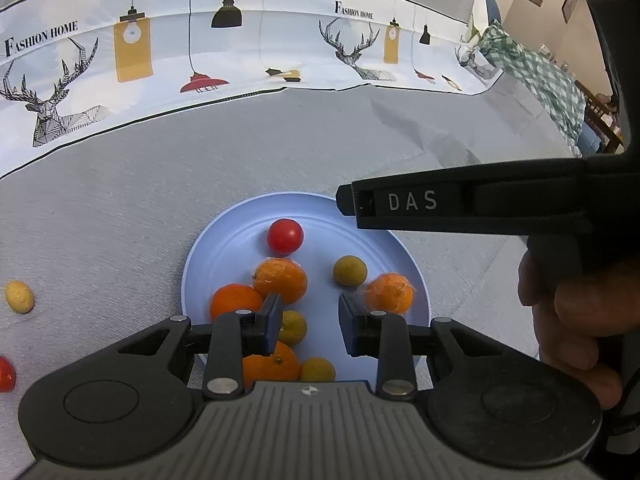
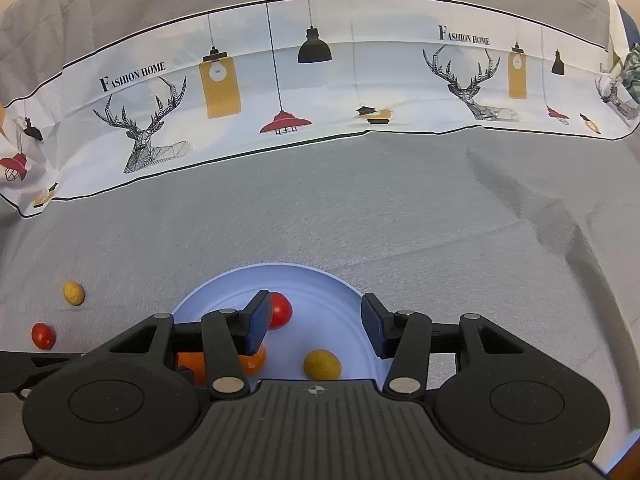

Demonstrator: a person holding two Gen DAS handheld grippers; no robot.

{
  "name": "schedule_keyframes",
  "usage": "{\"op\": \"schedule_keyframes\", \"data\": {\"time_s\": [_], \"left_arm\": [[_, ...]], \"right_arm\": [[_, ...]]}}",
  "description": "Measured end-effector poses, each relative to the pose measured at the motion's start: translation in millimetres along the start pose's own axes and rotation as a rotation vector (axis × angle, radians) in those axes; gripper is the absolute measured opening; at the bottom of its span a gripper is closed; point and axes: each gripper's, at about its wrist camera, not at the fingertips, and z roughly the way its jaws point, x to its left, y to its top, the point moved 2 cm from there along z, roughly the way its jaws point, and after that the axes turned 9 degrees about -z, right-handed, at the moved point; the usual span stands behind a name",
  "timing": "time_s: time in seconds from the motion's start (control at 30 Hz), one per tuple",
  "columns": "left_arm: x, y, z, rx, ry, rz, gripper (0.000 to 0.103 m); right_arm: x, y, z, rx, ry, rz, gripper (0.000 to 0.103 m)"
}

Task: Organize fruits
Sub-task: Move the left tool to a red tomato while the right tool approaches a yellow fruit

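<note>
Both grippers empty over the plate

My left gripper [image 1: 308, 320] and right gripper [image 2: 314, 328] hang open above the plate [image 1: 224, 240]; next I'd straddle the stray yellow fruit [image 1: 19, 296] squarely and close gently.

A pale blue plate [image 1: 224, 240] holds orange mandarins [image 1: 280, 280], a red tomato [image 1: 285, 235] and yellow-green fruits [image 1: 350, 271]. The cloth [image 1: 120, 208] is grey; its white band [image 1: 248, 52] bears black deer, mustard, red and black lamps. The grippers' pads [image 2: 256, 326] are blue.
</note>
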Motion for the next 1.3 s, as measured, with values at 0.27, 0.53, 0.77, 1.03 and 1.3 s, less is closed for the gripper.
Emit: {"op": "schedule_keyframes", "data": {"time_s": [0.27,0.53,0.77,1.03,1.3], "left_arm": [[6,3,-4,-0.028,0.027,-0.018,0.03],[25,5,-21,-0.078,0.087,-0.071,0.022],[60,15,-55,-0.109,0.195,-0.093,0.018],[158,30,-116,-0.179,0.288,-0.285,0.018],[226,9,-110,-0.053,0.308,-0.595,0.031]], "right_arm": [[2,0,1,0.005,-0.019,-0.006,0.051],[12,3,-1,-0.014,-0.005,0.009,0.05],[27,7,-2,-0.032,0.048,0.039,0.03],[48,15,-9,-0.083,0.139,0.059,0.022],[87,20,-5,-0.07,0.242,0.027,0.023]]}}
